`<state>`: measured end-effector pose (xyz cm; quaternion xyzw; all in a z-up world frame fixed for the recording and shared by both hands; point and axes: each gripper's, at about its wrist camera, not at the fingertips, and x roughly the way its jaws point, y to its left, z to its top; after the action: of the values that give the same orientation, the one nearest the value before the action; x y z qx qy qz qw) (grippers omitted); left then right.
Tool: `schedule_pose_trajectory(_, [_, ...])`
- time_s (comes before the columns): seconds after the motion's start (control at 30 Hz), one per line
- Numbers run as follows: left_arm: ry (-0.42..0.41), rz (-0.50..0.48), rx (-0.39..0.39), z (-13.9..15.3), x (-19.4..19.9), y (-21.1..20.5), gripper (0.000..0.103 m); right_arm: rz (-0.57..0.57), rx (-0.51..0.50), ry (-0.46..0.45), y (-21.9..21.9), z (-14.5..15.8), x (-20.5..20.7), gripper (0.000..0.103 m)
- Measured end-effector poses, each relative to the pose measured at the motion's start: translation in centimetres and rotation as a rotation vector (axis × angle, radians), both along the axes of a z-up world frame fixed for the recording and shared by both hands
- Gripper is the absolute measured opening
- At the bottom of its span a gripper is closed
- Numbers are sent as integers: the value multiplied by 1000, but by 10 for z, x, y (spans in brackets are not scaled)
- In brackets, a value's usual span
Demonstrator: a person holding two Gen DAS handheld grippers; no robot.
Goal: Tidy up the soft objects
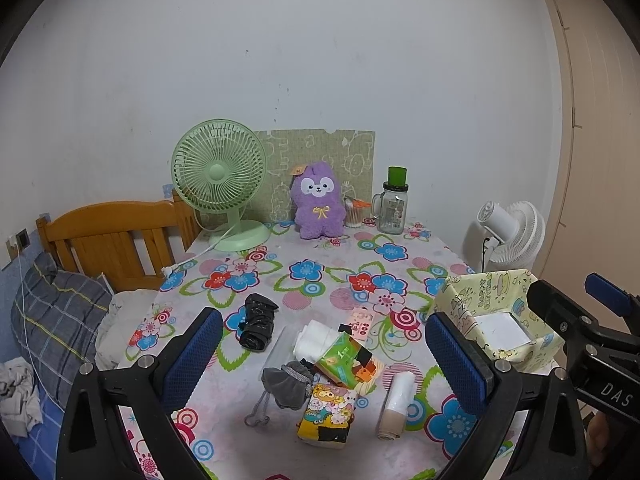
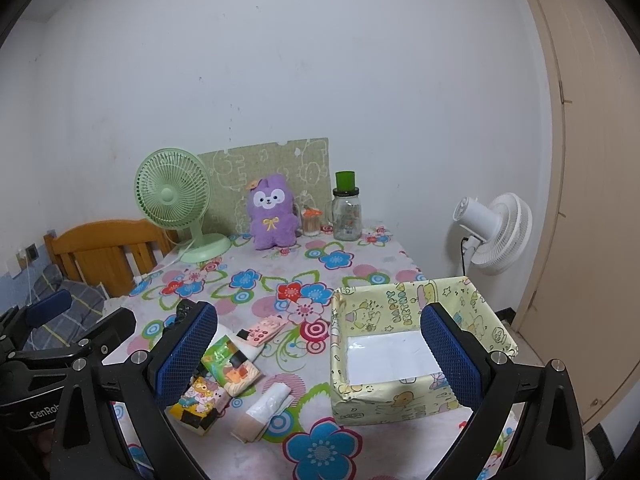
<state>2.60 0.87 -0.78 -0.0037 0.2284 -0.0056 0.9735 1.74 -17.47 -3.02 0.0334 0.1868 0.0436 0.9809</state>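
Both your left claw (image 1: 324,356) and right claw (image 2: 318,350) hang wide open, empty. The grey drawstring pouch (image 1: 289,385) lies left of the paper-lined box (image 2: 404,354), touching the tissue packs: light, floppy; pinch its bunched middle.

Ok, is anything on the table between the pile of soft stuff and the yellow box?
Nothing visible. Between the pile, whose nearest piece is the white roll, and the yellow box lies only bare flowered tablecloth; the box looks empty.
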Motion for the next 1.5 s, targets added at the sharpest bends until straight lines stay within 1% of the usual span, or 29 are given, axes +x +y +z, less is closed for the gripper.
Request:
schedule_pose_trajectory(0.1, [4,0,4,-2,1,0,99,0,0,1,0,0,0,103])
schedule_pose_trajectory(0.43, [15,2,8,-7,4,1,98,12,-2,15,5,-5,5,103])
schedule_pose_trajectory(0.6, [30,-1,11,-12,9,3,95,15,-3,26,10,-7,9,102])
schedule_pose_trajectory(0.63, [31,-2,11,-13,10,4,95,14,-2,27,10,-7,9,102])
schedule_pose_trajectory(0.7, [36,-3,16,-16,13,4,95,14,-7,33,12,-9,12,98])
schedule_pose_trajectory(0.87, [63,-8,15,-24,21,6,93,12,-8,55,17,-17,18,97])
schedule_pose_trajectory(1.23, [141,-45,-15,-57,41,15,90,29,-21,96,31,-39,36,94])
schedule_pose_trajectory(1.4, [179,-51,-21,-75,48,17,88,36,-20,119,39,-56,43,91])
schedule_pose_trajectory(1.5, [210,-54,-28,-84,50,18,86,47,-17,147,42,-66,48,90])
